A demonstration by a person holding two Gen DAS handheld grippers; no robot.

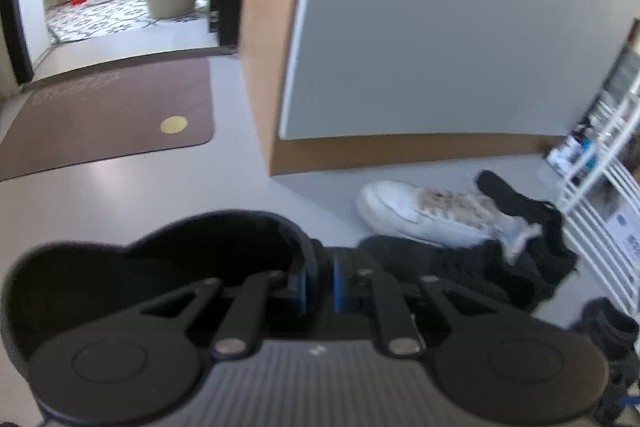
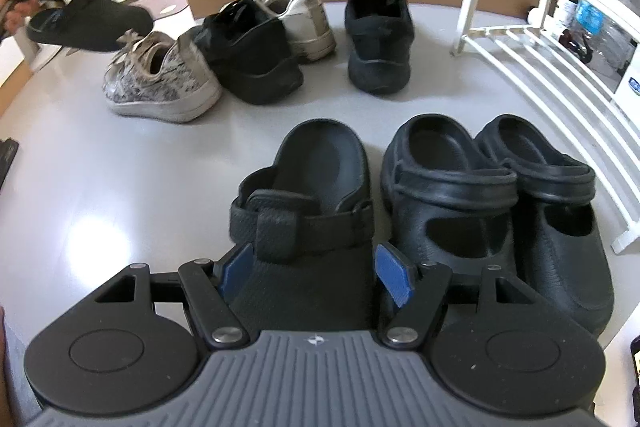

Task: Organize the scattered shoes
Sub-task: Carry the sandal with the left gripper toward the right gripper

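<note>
**Black clog lifted, its mate on the floor**

Left hand-held gripper (image 1: 320, 287): clamped on the rim of a black strapped clog (image 1: 160, 267), held up off the grey floor (image 2: 100, 187). Right hand-held gripper (image 2: 316, 273): jaws apart, either side of the matching clog (image 2: 308, 195), pads not pressing. Just right of it: a pair of black clogs (image 2: 500, 219). Behind: grey knit sneaker (image 2: 160, 83), black sneaker (image 2: 252, 59), white sneaker (image 2: 300, 19), another black sneaker (image 2: 378, 39). White shoe rack (image 2: 560, 67) at right.

Four black clogs (image 2: 304, 187), two black sneakers (image 2: 252, 55), two pale sneakers (image 2: 160, 83), one white rack (image 2: 540, 39).
</note>
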